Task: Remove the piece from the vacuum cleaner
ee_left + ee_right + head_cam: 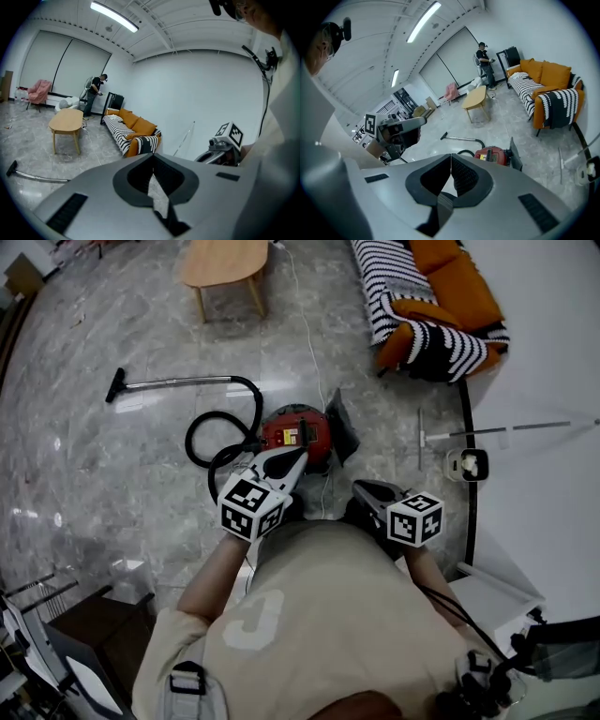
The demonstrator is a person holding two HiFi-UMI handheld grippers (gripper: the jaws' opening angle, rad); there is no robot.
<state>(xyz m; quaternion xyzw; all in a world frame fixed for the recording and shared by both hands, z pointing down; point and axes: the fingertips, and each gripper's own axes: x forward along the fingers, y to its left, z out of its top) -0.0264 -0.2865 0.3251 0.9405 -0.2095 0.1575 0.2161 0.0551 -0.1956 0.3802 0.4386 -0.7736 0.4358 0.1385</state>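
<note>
A red canister vacuum cleaner [298, 432] stands on the marble floor in front of me. Its black hose [211, 442] loops left to a metal wand [178, 382] that lies flat. A dark flap-like piece [342, 427] stands at the vacuum's right side. My left gripper [300, 456] hangs above the vacuum's near edge, shut and empty. My right gripper [363, 489] is lower right of it, also shut with nothing in it. In the right gripper view the vacuum [491, 155] and its dark piece [514, 157] lie beyond the closed right gripper [451, 156]. The left gripper [153, 157] points toward the sofa.
A wooden table [223, 263] stands at the far side and a striped orange sofa [431, 296] at the far right. A white cable [305, 324] runs across the floor to the vacuum. A long pole [497, 430] lies at the right. A person [483, 58] stands far off.
</note>
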